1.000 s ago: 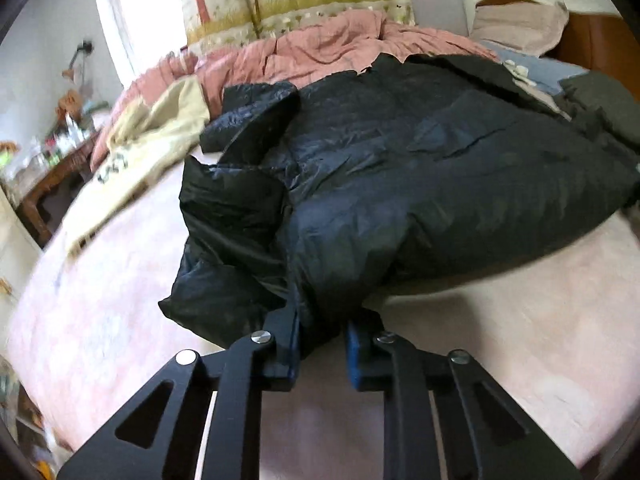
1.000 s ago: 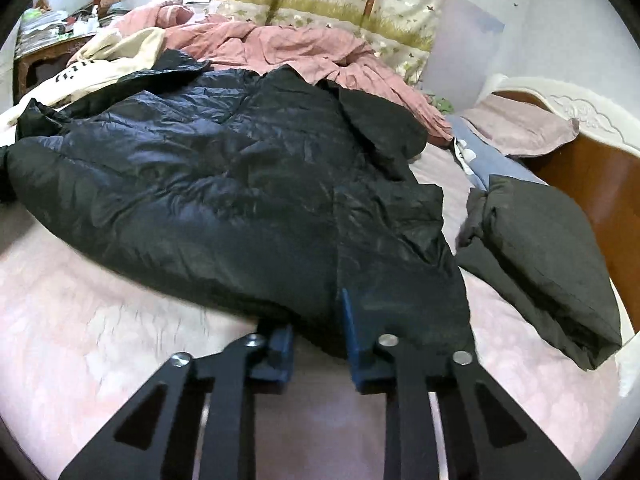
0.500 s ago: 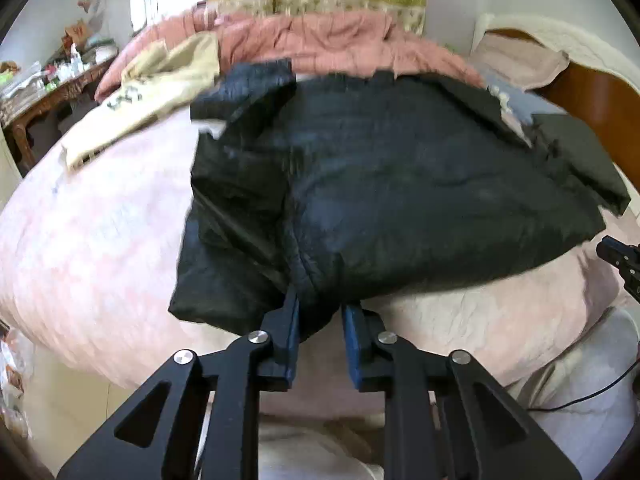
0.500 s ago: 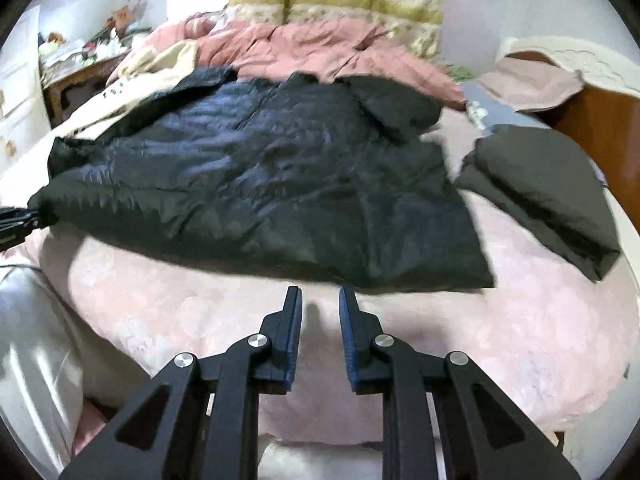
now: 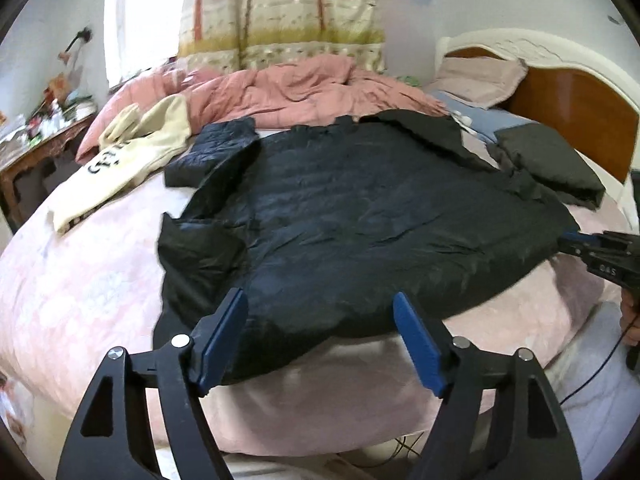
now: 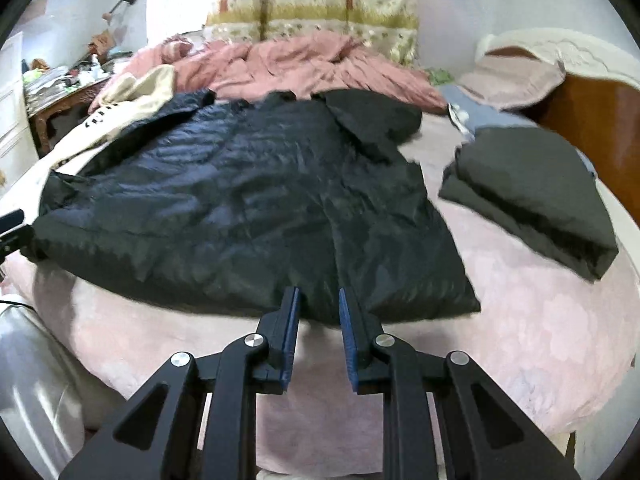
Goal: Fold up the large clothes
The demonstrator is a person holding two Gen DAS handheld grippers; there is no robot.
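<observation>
Now that the jacket (image 5: pixel 360 216) has been let go by the left tool (image 5: pixel 320 340), its jaws are spread wide and empty. The right tool (image 6: pixel 319 336), narrowly parted, holds nothing. Laid flat on the bed (image 6: pixel 540 320), the jacket is judged ready for folding.

Pink bedsheet (image 5: pixel 80 280) underneath. Rumpled pink quilt (image 5: pixel 312 88) at far side, patterned curtain (image 5: pixel 280 12) behind it. Cream garment (image 5: pixel 132 152) with dark lettering far left. Wooden headboard (image 5: pixel 576 120) right, pillow (image 5: pixel 480 80) against it. Cluttered wooden side table (image 6: pixel 60 96) left.

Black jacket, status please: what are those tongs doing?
Left tongs open, right tongs open, both empty. Black jacket spread flat on bed. Nothing blocking.
</observation>
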